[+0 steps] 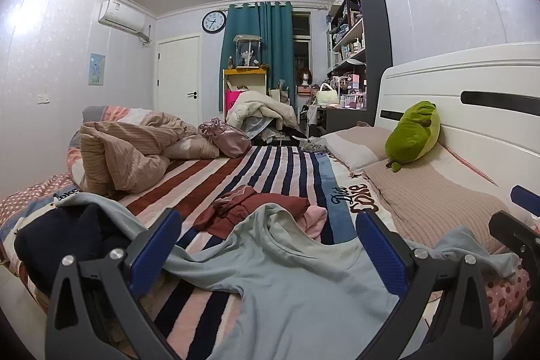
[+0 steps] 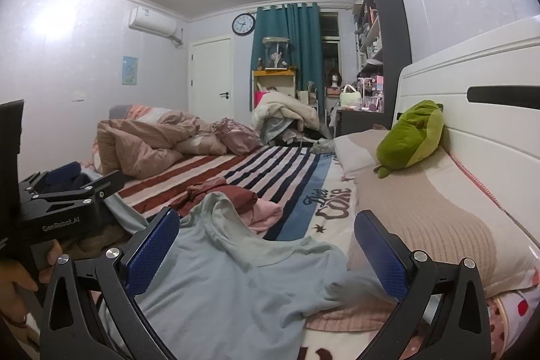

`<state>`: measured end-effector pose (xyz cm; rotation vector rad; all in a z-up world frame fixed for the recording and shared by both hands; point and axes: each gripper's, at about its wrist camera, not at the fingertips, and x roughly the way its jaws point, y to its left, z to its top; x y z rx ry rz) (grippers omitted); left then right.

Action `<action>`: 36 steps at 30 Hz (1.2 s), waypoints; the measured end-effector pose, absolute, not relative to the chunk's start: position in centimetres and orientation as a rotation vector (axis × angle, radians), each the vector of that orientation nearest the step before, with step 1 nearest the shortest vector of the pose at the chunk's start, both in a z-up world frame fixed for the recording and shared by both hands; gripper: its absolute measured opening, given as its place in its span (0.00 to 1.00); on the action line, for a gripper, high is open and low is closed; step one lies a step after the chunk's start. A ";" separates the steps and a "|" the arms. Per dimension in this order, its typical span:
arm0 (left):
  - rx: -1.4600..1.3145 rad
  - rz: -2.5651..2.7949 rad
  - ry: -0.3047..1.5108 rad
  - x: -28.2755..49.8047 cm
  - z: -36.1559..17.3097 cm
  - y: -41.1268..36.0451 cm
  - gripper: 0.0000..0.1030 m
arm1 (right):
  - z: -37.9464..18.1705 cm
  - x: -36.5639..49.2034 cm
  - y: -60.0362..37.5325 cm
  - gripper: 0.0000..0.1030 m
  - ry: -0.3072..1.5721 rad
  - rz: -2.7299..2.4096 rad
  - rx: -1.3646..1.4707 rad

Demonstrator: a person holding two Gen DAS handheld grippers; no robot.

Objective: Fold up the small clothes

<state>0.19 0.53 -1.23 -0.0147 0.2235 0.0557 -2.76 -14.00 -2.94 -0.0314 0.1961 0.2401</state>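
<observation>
Pale blue cotton T-shirt [image 1: 297, 285] spread rumpled, neckline away, on the striped bedspread [image 1: 270, 167], apparently laid out for folding. Left tongs [image 1: 266, 245] and right tongs [image 2: 266, 248] both gaping over it, clamping nothing. Crumpled maroon garment [image 1: 249, 208] just beyond.

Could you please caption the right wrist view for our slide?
Open right tongs hover over a pale blue shirt on the striped bed.
</observation>
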 end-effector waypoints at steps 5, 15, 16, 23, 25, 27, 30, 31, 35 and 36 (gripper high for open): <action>-0.016 0.053 0.225 0.1 -1.3 0.6 0.99 | -2.9 -2.8 -14.0 1.00 0.196 0.242 -0.034; -0.012 0.064 0.233 0.3 -1.5 0.8 0.99 | -2.9 -2.8 -14.0 1.00 0.199 0.245 -0.025; -0.011 0.066 0.234 0.3 -1.5 0.8 0.99 | -2.9 -2.9 -13.9 1.00 0.201 0.249 -0.022; -0.008 0.089 0.245 0.7 -1.6 1.3 0.99 | -3.2 -2.4 -12.5 1.00 0.234 0.310 -0.038; -0.008 0.099 0.253 0.9 -1.7 1.8 0.99 | -3.6 -1.8 -12.1 1.00 0.259 0.319 -0.040; -0.009 0.115 0.273 1.3 -2.0 2.7 0.99 | -4.1 -0.8 -11.8 1.00 0.279 0.341 -0.027; -0.016 0.141 0.294 1.8 -2.6 4.5 0.99 | -5.3 0.9 -11.0 1.00 0.299 0.402 -0.002; -0.021 0.159 0.304 2.0 -2.9 5.6 0.99 | -5.7 1.7 -10.6 1.00 0.312 0.423 0.002; -0.113 0.176 0.349 3.2 -3.9 10.3 0.99 | -8.0 5.2 -8.5 1.00 0.389 0.500 0.020; -0.165 0.169 0.365 3.7 -4.3 12.1 0.99 | -8.5 5.9 -8.1 1.00 0.404 0.516 0.025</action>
